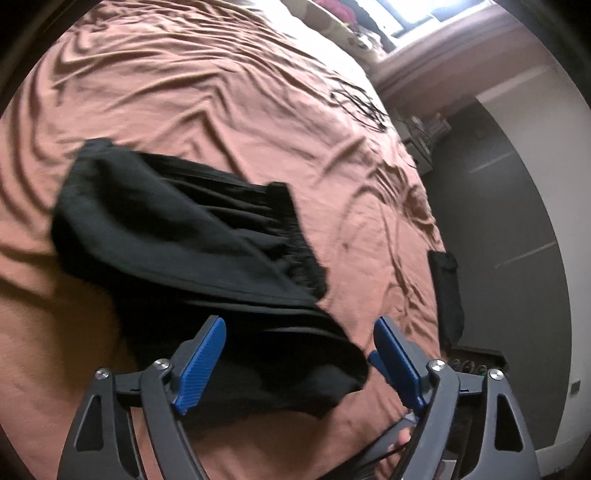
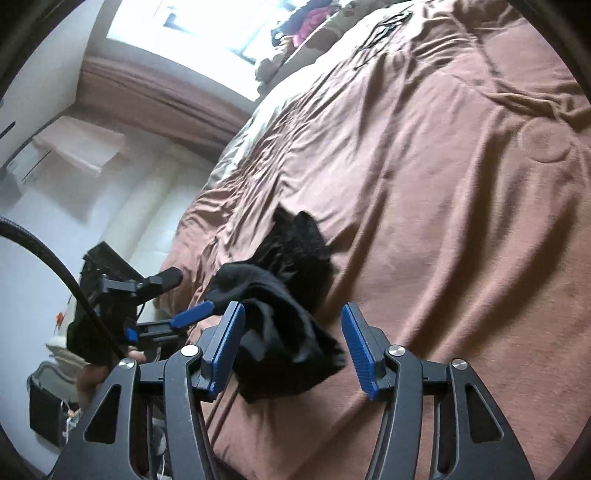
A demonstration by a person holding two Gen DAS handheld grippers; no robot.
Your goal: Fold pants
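Observation:
The black pants point(image 1: 184, 240) lie bunched and partly folded on the brown bed sheet point(image 1: 207, 96). My left gripper point(image 1: 299, 354) is open just above the near end of the pants, with cloth lying between its blue pads point(image 1: 201, 363) but not clamped. In the right wrist view the pants point(image 2: 288, 295) form a dark heap near the bed's left edge. My right gripper point(image 2: 293, 343) is open over the heap's near end. The left gripper point(image 2: 192, 314) shows in that view at the left, with one blue finger beside the heap.
The wrinkled brown sheet point(image 2: 443, 184) covers the whole bed. The bed edge drops to a grey floor point(image 1: 517, 221) on the right. A dark cloth point(image 1: 448, 291) hangs over that edge. A black cable point(image 2: 55, 266) curves past on the left. A bright window point(image 2: 192, 33) is behind.

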